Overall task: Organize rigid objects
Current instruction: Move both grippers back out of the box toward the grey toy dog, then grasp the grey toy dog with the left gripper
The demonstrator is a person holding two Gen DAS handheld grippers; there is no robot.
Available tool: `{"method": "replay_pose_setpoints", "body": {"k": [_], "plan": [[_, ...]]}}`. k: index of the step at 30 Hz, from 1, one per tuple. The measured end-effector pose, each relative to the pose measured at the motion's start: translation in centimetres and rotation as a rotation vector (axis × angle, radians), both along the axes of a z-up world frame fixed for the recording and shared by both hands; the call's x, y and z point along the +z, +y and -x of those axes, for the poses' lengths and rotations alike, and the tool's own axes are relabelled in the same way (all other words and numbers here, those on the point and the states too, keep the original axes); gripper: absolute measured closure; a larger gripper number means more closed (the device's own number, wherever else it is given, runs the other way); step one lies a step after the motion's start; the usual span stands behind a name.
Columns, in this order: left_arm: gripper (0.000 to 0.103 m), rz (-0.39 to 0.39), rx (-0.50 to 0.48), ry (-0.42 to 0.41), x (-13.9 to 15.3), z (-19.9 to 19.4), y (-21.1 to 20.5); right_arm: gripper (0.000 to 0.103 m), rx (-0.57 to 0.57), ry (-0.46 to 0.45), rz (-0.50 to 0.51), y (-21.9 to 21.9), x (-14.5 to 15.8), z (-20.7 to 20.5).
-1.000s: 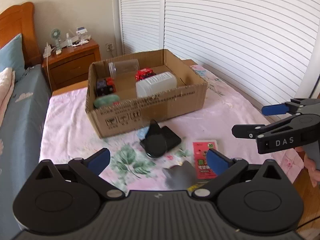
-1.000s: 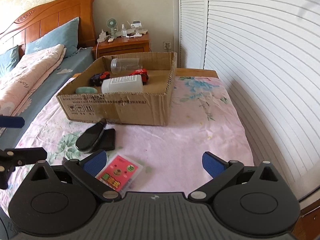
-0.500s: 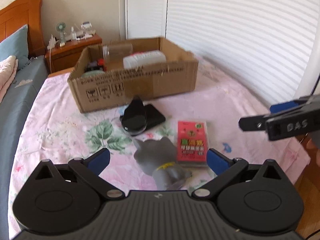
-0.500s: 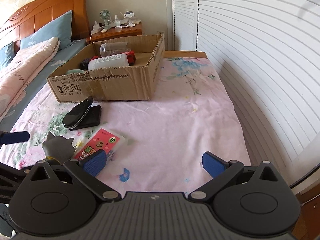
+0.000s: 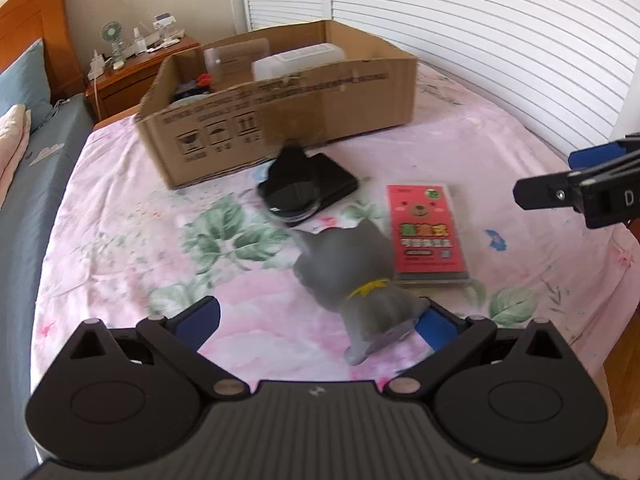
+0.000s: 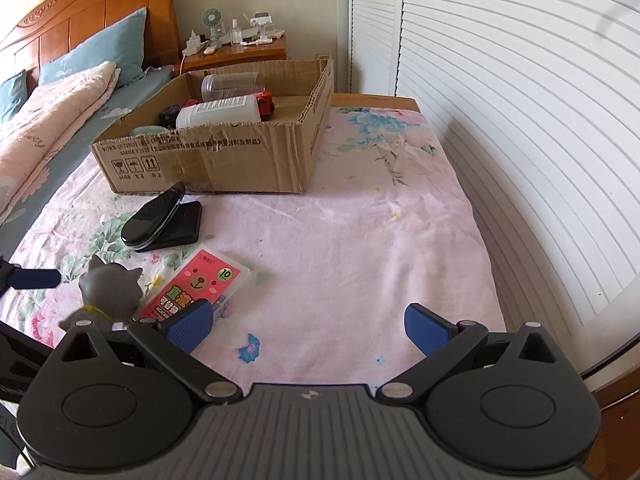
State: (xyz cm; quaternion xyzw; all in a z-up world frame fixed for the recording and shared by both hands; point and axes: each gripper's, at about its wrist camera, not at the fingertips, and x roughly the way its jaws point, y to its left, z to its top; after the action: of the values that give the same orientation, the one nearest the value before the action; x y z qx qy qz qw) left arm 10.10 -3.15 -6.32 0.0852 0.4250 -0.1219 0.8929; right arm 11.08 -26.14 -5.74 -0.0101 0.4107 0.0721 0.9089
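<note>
Now the left gripper (image 5: 316, 322) is closing in on the grey cat figure (image 5: 352, 268) — its jaws are standing wide apart, empty, with the right blue pad (image 5: 434, 326) just beside or touching the cat's base and the left pad well clear of it. The cat is sitting on the floral sheet (image 6: 360, 240), off-centre in the gap, toward the right finger. The frame is blurring, so contact cannot be confirmed.

Judged step: lining up a pick on the cat, for transfer into the box (image 5: 288, 120). The next move is calling for a shift to centre the cat between the pads, then a squeeze on the body below the yellow collar; the rounded shape may be prone to slipping or tipping if pinched off-centre.

The right gripper (image 6: 308, 326) is hovering above the sheet with jaws spread, gripping nothing; the red card pack (image 6: 196, 284) is lying just beyond its left pad, touching or nearly touching the cat.

Loose items awaiting sorting — cat, card pack, black case (image 6: 160, 220) lying just in front of the box wall.

Box contents, seen from the right wrist: a clear jar (image 6: 230, 84) on its side at the back, a white bottle (image 6: 220, 110) lying in front of it, a red toy car (image 6: 266, 102), a dark block (image 6: 172, 114) and a pale green item (image 6: 150, 131) by the near wall. The right half of the box is showing bare floor.
</note>
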Motion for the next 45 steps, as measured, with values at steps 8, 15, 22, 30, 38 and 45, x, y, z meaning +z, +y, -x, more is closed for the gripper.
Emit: {"method": "replay_pose_setpoints", "body": {"k": [8,15,22,30,38,45], "plan": [[0.001,-0.053,0.072,-0.063,0.9,0.0,3.6,0.000,0.098,0.034,0.036,1.5,-1.2,-0.5],[0.001,-0.002,0.054,-0.054,0.7,0.0,4.4,0.000,0.243,0.069,0.089,4.1,-2.8,-0.4],[0.001,0.002,0.045,-0.037,-0.5,-0.5,4.7,0.000,0.304,0.068,0.129,5.7,-3.6,-1.2],[0.001,0.027,0.081,-0.010,-1.3,-1.5,6.0,0.000,0.365,0.050,0.166,6.8,-3.5,-3.9],[0.001,0.036,0.113,0.007,-1.6,-2.8,7.6,0.000,0.408,0.057,0.156,7.7,-3.5,-6.0],[0.001,0.041,0.133,-0.011,-1.0,-3.2,8.8,0.000,0.412,0.076,0.093,7.8,-3.9,-7.2]]}}
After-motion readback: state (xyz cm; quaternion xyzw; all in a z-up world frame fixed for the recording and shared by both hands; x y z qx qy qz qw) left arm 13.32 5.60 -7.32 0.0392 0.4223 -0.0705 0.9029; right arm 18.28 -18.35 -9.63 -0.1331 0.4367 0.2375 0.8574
